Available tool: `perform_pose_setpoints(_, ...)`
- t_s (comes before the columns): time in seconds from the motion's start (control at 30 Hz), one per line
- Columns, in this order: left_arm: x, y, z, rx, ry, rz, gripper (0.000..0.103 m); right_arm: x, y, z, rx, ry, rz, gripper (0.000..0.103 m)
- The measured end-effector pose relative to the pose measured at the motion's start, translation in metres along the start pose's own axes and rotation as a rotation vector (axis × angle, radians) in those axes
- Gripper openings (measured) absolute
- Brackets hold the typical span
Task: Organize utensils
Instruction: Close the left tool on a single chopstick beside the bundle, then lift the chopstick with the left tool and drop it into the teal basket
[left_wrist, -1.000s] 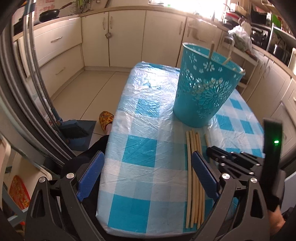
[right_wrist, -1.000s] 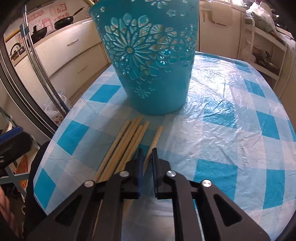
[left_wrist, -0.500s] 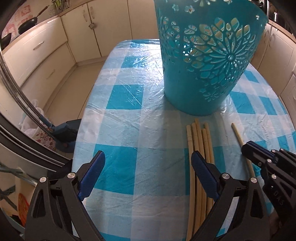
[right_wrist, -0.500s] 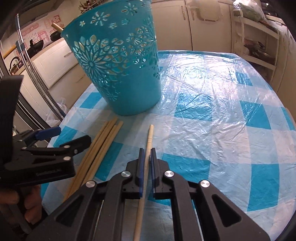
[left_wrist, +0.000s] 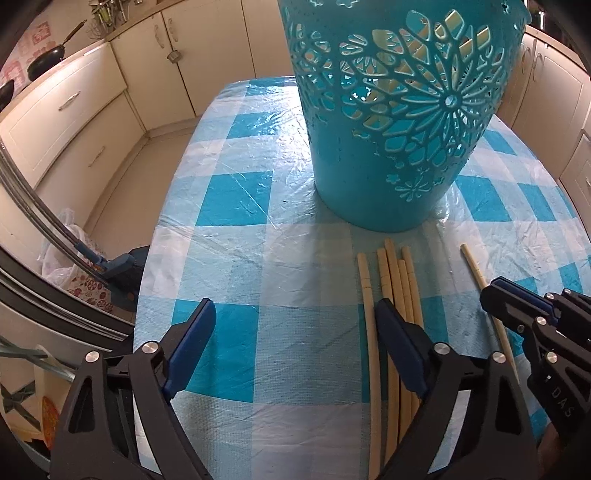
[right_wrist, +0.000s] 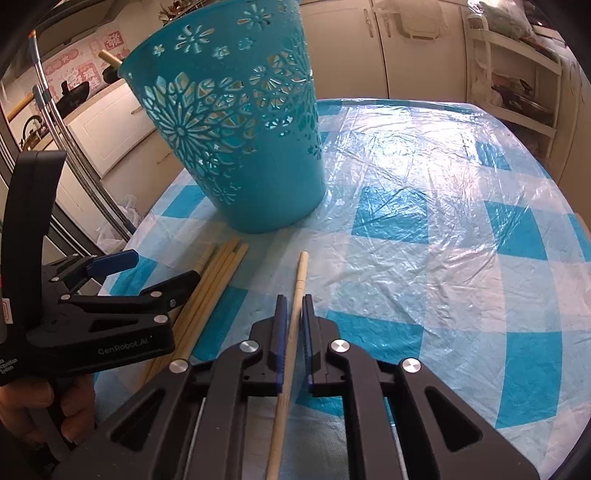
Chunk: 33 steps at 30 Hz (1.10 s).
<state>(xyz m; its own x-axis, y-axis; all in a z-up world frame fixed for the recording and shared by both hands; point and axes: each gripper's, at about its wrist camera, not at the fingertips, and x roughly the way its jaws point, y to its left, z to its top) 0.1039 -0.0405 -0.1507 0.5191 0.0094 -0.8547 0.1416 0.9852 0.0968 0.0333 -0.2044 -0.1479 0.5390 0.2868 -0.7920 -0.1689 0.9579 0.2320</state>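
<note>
A single chopstick (right_wrist: 300, 273) is pinched by the right gripper (right_wrist: 293, 321), just in front of the teal basket (right_wrist: 236, 122); its near end is cut off. The left gripper (left_wrist: 295, 328), jaws closing on nothing, partly hides the chopstick bundle (left_wrist: 397, 280) before the basket. Sticks inside are barely discernible.

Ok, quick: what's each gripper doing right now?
Left gripper: open, closing, nothing gripped.
Right gripper: shut on a single stick.

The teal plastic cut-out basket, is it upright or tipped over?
Upright: the teal plastic cut-out basket stands on its base on the checked tablecloth, rim upward.
</note>
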Motion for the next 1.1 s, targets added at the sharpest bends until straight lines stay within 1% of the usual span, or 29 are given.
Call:
perform_pose_setpoints(0.07, -0.001, -0.001, 0.000, 0.003, -0.004, -0.007, 0.075, 0.001, 0.003, 0.000, -0.012, -0.001, -0.013, 0.009)
perform_pose_setpoints(0.17, -0.003, -0.004, -0.001, 0.008, -0.011, -0.016, 0.069, 0.002, 0.007, 0.001, -0.033, -0.001, -0.030, 0.009)
perform_pose_setpoints(0.3, -0.006, -0.009, -0.001, 0.018, -0.020, -0.035, 0.061, 0.005, 0.009, 0.004, -0.067, 0.005, -0.051, 0.008)
perform_pose_setpoints(0.37, -0.007, -0.012, -0.001, 0.026, -0.024, -0.050, 0.053, 0.007, 0.009, 0.007, -0.071, 0.008, -0.058, 0.008)
perform_pose_setpoints(0.4, -0.007, -0.014, -0.001, 0.032, -0.022, -0.058, 0.051, 0.009, 0.009, 0.008, -0.072, 0.008, -0.058, 0.008)
perform_pose_setpoints(0.47, -0.007, -0.017, 0.000, 0.044, -0.025, -0.073, 0.039, 0.010, 0.007, 0.010, -0.072, 0.007, -0.055, 0.008)
perform_pose_setpoints(0.5, -0.008, -0.019, 0.001, 0.050, -0.026, -0.084, 0.035, 0.010, 0.007, 0.010, -0.070, 0.007, -0.052, 0.008)
perform_pose_setpoints(0.57, -0.008, -0.025, 0.002, 0.069, -0.026, -0.112, 0.017, 0.010, 0.005, 0.010, -0.065, 0.007, -0.043, 0.008)
perform_pose_setpoints(0.63, -0.008, -0.029, 0.002, 0.090, -0.026, -0.139, 0.006, 0.010, 0.001, 0.011, -0.045, 0.007, -0.018, 0.009)
perform_pose_setpoints(0.73, -0.008, -0.033, 0.004, 0.108, -0.024, -0.159, 0.005, 0.009, -0.008, 0.011, -0.005, 0.007, 0.022, 0.009)
perform_pose_setpoints(0.87, -0.011, -0.028, 0.004, 0.091, -0.013, -0.196, 0.005, 0.008, -0.015, 0.011, 0.020, 0.007, 0.049, 0.009)
perform_pose_setpoints(0.93, -0.015, -0.022, 0.003, 0.077, -0.012, -0.219, 0.005, 0.007, -0.016, 0.011, 0.018, 0.006, 0.047, 0.009)
perform_pose_setpoints(1.1, -0.036, 0.004, 0.003, 0.018, -0.024, -0.308, 0.005, 0.006, -0.015, 0.009, 0.027, 0.004, 0.053, 0.009)
